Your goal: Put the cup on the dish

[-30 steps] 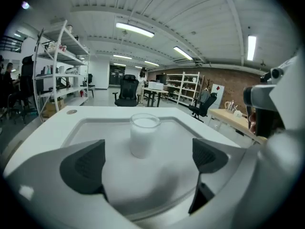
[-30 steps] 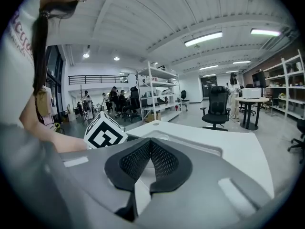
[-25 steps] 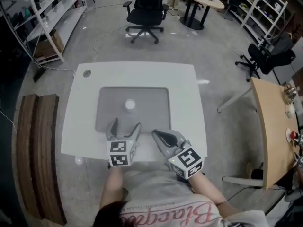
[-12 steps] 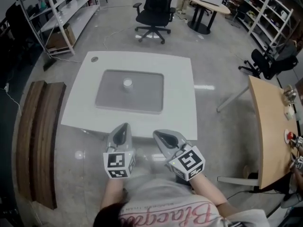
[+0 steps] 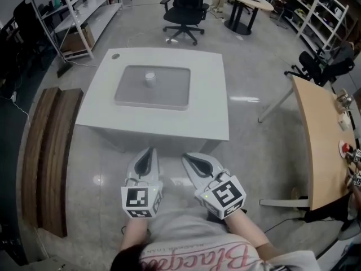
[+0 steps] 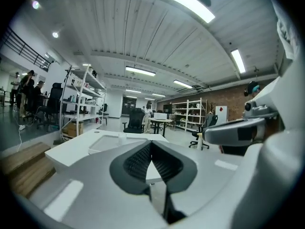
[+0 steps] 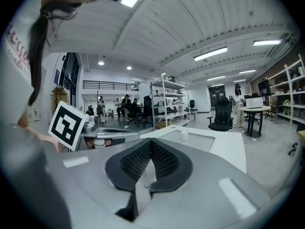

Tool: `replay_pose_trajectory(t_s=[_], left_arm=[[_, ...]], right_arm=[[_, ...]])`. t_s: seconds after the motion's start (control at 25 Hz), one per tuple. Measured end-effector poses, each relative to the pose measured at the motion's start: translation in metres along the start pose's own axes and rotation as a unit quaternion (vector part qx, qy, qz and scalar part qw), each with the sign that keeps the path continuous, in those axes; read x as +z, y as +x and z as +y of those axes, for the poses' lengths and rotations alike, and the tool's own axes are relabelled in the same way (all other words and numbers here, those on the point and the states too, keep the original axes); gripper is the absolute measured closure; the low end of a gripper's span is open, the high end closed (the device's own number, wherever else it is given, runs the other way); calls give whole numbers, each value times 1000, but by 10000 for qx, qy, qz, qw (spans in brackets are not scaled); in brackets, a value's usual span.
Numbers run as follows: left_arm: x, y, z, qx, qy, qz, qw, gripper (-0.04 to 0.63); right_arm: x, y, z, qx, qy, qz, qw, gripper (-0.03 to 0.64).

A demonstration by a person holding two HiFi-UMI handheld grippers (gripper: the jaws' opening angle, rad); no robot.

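So the cup (image 5: pixel 149 78) is a small white one, standing upright on a grey tray (image 5: pixel 175 92), roughly mid-tray and a bit toward the far edge. The tray lies flat in the middle of a white square worktop (image 5: pixel 208 95), and nothing else is touching the cup.

Both grippers are well short of it. They're over the shiny floor (image 5: pixel 248 117) on the near side of the worktop, side by side and close to the person's body.

The left gripper (image 5: pixel 148 150) is clenched with nothing in it. In its own view the dark ribbed pads meet in a point (image 6: pixel 151 143), and the cup (image 6: pixel 122 138) shows tiny in the distance just left of them. Same deal with the right gripper (image 5: pixel 185 158): its jaws are pressed together on nothing (image 7: pixel 150 141), and the cup (image 7: pixel 184 135) is far off to the right of its tips.

Further out there's a black office chair (image 5: pixel 183 7) beyond the worktop, white shelves (image 5: pixel 73 10) at far left, and brown wooden planks (image 5: pixel 51 151) on the floor to the left.
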State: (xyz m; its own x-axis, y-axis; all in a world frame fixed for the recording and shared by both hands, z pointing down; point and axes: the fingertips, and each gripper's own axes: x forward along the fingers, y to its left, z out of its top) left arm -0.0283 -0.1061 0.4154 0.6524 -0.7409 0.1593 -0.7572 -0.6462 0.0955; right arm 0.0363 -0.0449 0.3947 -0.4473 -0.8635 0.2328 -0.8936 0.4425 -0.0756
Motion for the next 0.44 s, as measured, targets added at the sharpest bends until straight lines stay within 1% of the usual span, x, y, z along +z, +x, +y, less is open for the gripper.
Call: replay_pose_trajectory(t_s=[0.12,0.24,0.44], left_arm=[[6,-21,-12,-46,59,-88,9999,595],[8,-36,-14,-61,64,-135,9999,595],[-3,-61,-20,-107,163,7,9998,595]], right_arm=[[3,-15,13,-1,-28,-97,9999,624],[5,-25,26,-14,-54,-162,9999,623],[-4,-38,48,-37,-16,-85,10000,623]])
